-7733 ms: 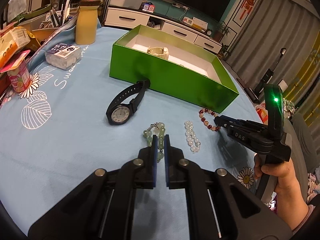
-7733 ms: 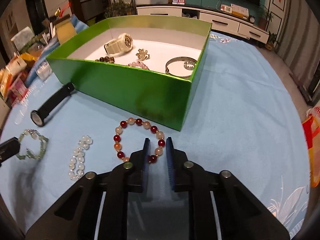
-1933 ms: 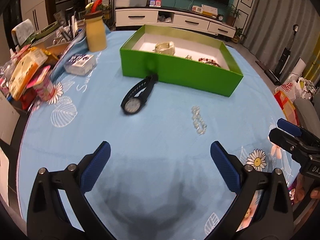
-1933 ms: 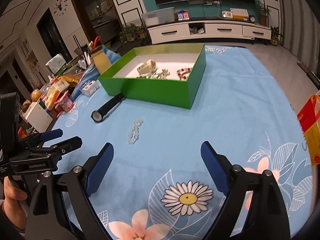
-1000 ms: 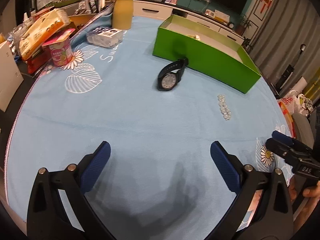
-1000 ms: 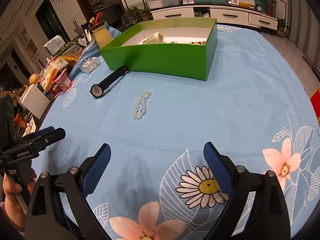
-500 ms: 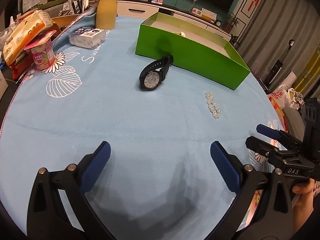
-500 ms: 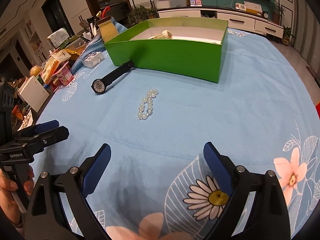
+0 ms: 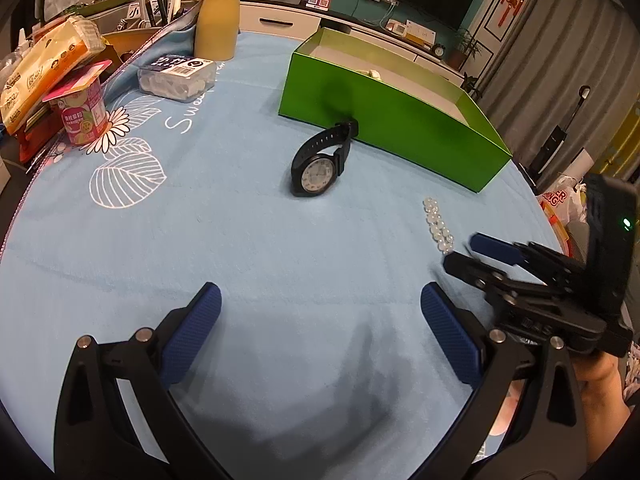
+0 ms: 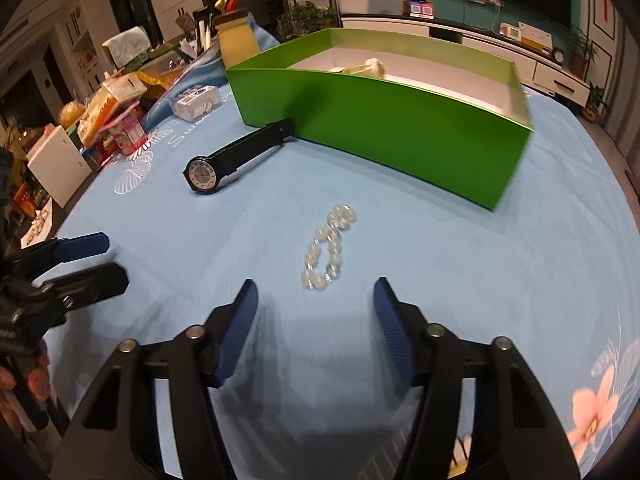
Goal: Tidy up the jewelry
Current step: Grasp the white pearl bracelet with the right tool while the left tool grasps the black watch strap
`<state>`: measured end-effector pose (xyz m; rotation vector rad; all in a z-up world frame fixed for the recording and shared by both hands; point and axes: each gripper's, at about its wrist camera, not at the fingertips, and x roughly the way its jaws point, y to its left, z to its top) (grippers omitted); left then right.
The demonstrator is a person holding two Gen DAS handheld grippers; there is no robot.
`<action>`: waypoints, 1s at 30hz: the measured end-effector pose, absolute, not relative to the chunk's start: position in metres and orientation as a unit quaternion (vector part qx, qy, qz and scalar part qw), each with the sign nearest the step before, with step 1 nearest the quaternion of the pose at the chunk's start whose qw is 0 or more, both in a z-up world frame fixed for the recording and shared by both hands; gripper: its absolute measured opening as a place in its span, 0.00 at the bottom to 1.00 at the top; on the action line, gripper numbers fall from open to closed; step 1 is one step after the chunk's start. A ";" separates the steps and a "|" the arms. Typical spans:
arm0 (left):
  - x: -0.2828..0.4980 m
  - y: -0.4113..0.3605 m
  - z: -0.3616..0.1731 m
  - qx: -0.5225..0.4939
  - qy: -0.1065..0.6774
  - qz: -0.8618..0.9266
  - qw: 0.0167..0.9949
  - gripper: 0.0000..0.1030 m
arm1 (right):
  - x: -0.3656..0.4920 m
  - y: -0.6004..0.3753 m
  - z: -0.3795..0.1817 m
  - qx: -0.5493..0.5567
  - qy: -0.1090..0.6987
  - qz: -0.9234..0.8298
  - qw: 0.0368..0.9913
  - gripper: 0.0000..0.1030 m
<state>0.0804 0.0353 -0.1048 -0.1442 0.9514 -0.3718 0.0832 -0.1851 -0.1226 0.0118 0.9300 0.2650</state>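
Blue ribbed pads line the black fingers of the right gripper [image 10: 316,308], two of them, and its jaws are closing with nothing yet pressed between them; the clear bead bracelet [image 10: 328,249] lies on the cloth just ahead of the tips, a loose doubled loop of small glassy round beads. A second ago those jaws stood much wider and the bracelet lay farther up the view, so this gripper has come closer to it. The left gripper [image 9: 320,320] hangs over bare cloth with its two pads spread wide and nothing between them, much as it was a second ago. One black wristwatch [image 9: 319,161] with a round pale dial lies flat beyond the bracelet, the end of its strap at the foot of the green box [image 9: 404,128]. There is one such box, rectangular, open-topped, with glossy walls and a white inside, and a pale watch [image 10: 366,68] shows above its rim (whatever else lies inside is hidden by the near wall). All this sits on a light blue tablecloth [image 10: 500,264] printed with daisies and leaves. At the far left edge stand one yellow bottle [image 9: 218,20], one clear plastic case [image 9: 176,78] and one pink cup [image 9: 82,110] among snack packets.
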 end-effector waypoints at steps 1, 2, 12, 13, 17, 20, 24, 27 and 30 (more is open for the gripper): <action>0.081 0.036 -0.105 -0.068 0.454 -0.179 0.870 0.98 | 0.087 -0.182 -0.124 0.001 0.450 0.126 0.884 0.52; 0.082 0.037 -0.105 -0.067 0.453 -0.180 0.870 0.98 | 0.092 -0.179 -0.127 -0.005 0.453 0.126 0.883 0.49; 0.100 0.034 -0.100 -0.054 0.440 -0.213 0.871 0.98 | 0.103 -0.166 -0.128 -0.053 0.441 0.121 0.888 0.13; 0.105 0.032 -0.098 -0.046 0.437 -0.219 0.871 0.98 | 0.102 -0.166 -0.128 -0.050 0.440 0.122 0.888 0.12; 0.125 0.024 -0.090 -0.013 0.429 -0.243 0.870 0.98 | 0.095 -0.177 -0.121 -0.023 0.432 0.127 0.893 0.00; 0.138 0.017 -0.088 0.005 0.425 -0.261 0.867 0.98 | 0.091 -0.187 -0.120 -0.002 0.434 0.130 0.892 0.00; 0.153 0.006 -0.087 0.029 0.423 -0.285 0.860 0.98 | 0.091 -0.192 -0.128 0.008 0.447 0.129 0.885 0.00; 0.164 -0.002 -0.087 0.048 0.424 -0.307 0.851 0.98 | 0.091 -0.195 -0.126 0.040 0.448 0.145 0.881 0.00; 0.171 -0.012 -0.086 0.073 0.423 -0.330 0.841 0.97 | 0.091 -0.197 -0.122 0.061 0.446 0.154 0.880 0.01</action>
